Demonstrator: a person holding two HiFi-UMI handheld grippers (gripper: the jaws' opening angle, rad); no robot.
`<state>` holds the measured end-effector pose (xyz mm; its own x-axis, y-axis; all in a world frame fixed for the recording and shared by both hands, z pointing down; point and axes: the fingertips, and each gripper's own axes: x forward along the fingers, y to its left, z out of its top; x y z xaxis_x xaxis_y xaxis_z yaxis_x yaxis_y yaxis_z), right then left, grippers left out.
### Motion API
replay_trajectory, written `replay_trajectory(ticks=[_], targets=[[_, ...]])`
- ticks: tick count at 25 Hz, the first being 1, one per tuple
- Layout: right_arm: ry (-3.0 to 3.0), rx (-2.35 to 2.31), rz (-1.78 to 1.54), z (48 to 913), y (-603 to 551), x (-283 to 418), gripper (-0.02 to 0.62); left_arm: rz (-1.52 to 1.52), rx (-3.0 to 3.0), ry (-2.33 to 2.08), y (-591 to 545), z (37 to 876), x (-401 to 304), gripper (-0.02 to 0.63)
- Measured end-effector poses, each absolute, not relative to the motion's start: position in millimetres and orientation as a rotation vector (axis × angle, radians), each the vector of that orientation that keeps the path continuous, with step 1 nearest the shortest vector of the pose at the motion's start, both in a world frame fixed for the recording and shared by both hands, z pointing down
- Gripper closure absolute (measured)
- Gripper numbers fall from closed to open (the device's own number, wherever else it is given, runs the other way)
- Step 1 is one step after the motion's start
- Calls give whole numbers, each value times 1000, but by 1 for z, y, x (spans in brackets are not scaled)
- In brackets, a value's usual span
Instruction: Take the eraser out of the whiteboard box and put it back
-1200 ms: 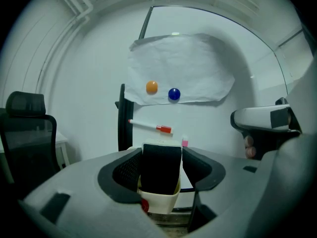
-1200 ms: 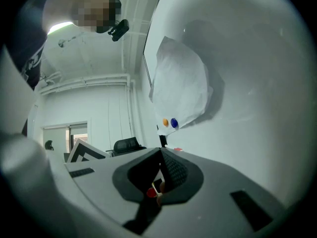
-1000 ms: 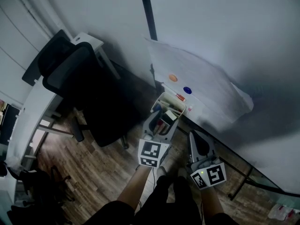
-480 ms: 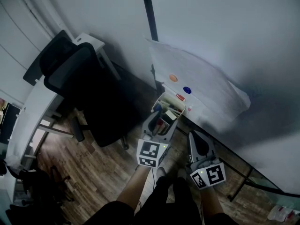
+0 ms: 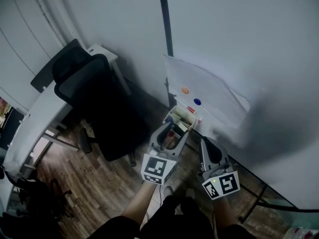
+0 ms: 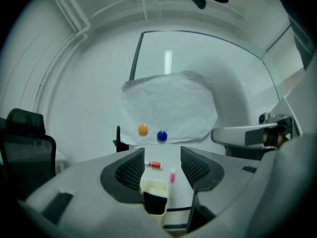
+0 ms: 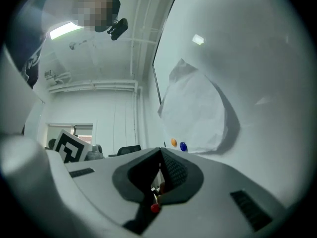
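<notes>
With its wide jaws just narrowing, the left gripper [image 6: 162, 163] is framing the dark block eraser [image 6: 155, 204], untouched in the cream plastic whiteboard box [image 6: 152, 185], for a pick, while the right gripper [image 7: 160, 156] is idling pressed together.

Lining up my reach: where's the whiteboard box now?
Head view, centre: the whiteboard box sits against the whiteboard, just below the orange magnet and blue magnet.

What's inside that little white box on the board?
A dark block sits in the near end of the box. The left gripper covers part of it from above, hiding the bottom; other things there are too blurry to name.
</notes>
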<state>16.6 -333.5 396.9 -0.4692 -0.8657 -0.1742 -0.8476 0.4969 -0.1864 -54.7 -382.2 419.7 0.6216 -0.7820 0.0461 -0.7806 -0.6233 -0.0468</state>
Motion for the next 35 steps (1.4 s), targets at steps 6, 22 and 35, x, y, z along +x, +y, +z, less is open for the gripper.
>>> replay_trajectory(ticks=[6,22,35], targets=[[2484,-1397,-4,354,-315,15,592,82,-2726,1314,-340,357,-60,473],[2488,-1288,173,304,-270,3,592,162,-2561,1299,-268,299,-71,600],[2499,-1281,160,307,-263,7,592,155,-2555,1303,-263,299,-70,601]])
